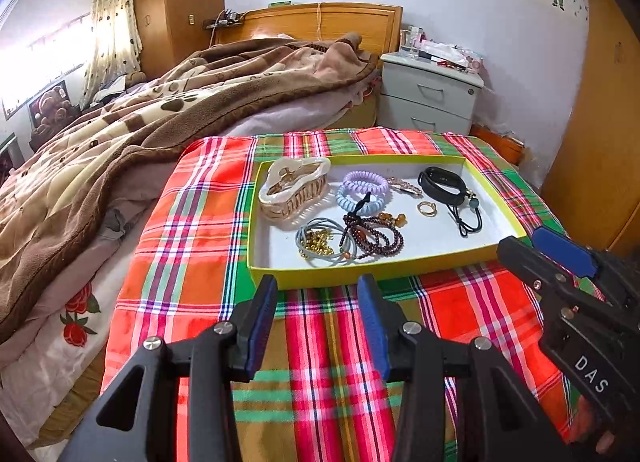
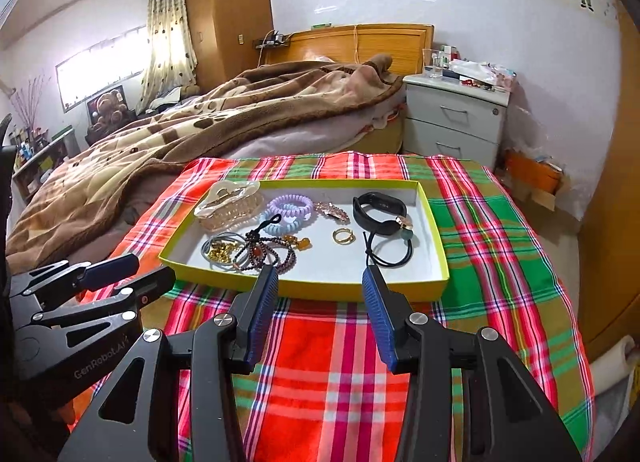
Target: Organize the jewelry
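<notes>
Fingers (image 1: pixel 262 314) of both grippers spread empty, their tips overlapping the tray's (image 1: pixel 400 268) near rim.

Small pink-gold piece (image 1: pixel 404 184) in tray, perhaps a brooch; blurred.

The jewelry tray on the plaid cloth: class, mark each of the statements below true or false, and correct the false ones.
1. The gold ring lies inside the yellow-rimmed tray. True.
2. The right tool is shut on the black wristband. False: it is open and holds nothing, short of the tray.
3. The purple spiral hair tie touches the blue spiral hair tie. True.
4. The cream hair claw clip lies on the plaid cloth outside the tray. False: it sits in the tray's far left corner.
5. The left tool is open. True.
</notes>
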Motion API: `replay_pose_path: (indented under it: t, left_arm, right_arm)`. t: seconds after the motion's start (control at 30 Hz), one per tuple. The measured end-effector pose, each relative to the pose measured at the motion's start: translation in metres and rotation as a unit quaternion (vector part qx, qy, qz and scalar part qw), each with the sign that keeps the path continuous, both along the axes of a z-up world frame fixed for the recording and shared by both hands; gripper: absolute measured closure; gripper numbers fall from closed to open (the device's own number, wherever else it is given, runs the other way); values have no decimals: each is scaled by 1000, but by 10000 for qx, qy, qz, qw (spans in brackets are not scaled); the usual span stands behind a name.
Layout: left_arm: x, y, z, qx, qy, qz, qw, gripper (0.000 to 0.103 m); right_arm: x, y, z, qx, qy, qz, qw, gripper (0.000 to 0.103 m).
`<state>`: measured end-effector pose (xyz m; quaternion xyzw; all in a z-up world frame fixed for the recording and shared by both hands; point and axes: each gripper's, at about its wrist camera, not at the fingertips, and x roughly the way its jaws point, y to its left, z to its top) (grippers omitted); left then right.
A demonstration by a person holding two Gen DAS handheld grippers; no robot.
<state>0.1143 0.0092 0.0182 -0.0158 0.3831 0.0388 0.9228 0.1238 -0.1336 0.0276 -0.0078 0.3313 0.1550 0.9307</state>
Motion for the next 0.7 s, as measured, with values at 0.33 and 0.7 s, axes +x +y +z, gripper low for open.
replay_pose_path:
  t: [0.33, 0.7]
  left_arm:
    - [-1, -4, -3, 35, 58, -39, 10000, 60]
    - [-2, -4, -1, 54, 19, -11, 10000, 60]
  right_arm:
    - [-1, -1, 0, 28, -6, -72, 10000, 58]
    - [-2, -3, 0, 48, -19, -87, 9999, 58]
